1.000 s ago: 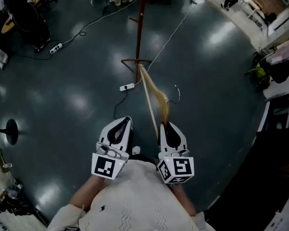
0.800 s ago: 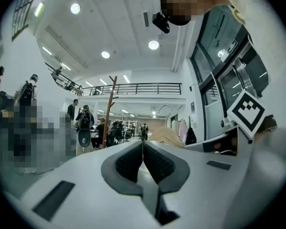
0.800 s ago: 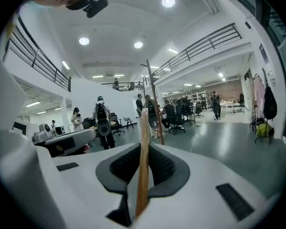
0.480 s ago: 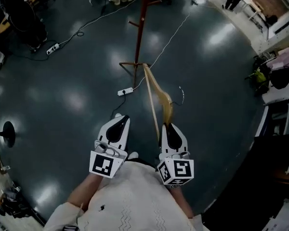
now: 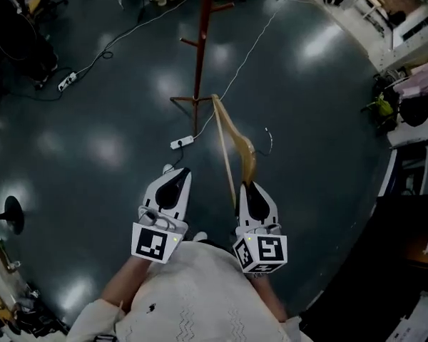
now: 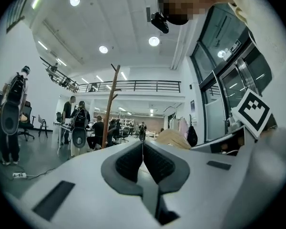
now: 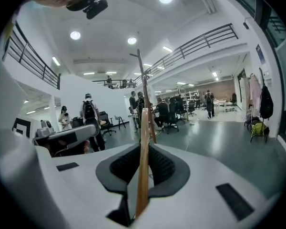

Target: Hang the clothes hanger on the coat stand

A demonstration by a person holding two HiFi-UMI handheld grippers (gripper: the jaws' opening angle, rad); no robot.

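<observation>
Head view, looking steeply down onto a dark glossy floor point(image 5: 93, 148). The right gripper point(image 5: 249, 187), at lower centre of the frame, is clenched on a light wooden clothes hanger point(image 5: 235, 144); in the right gripper view the hanger's edge point(image 7: 143, 151) stands upright between the black ribbed pads point(image 7: 164, 166), which press on it from both sides. From the jaws the hanger runs up and to the left across the centre of the frame, and its far end overlaps the foot of a tall reddish-brown wooden coat stand point(image 5: 197, 55) at upper centre (whether the two touch cannot be told). The left gripper point(image 5: 177, 172), just beside the right one at lower centre left, has its jaws pressed together with nothing between them, as the left gripper view point(image 6: 143, 147) shows; the coat stand point(image 6: 110, 104) rises left of centre there. A white power strip point(image 5: 182, 142) lies on the floor near the stand's foot.
</observation>
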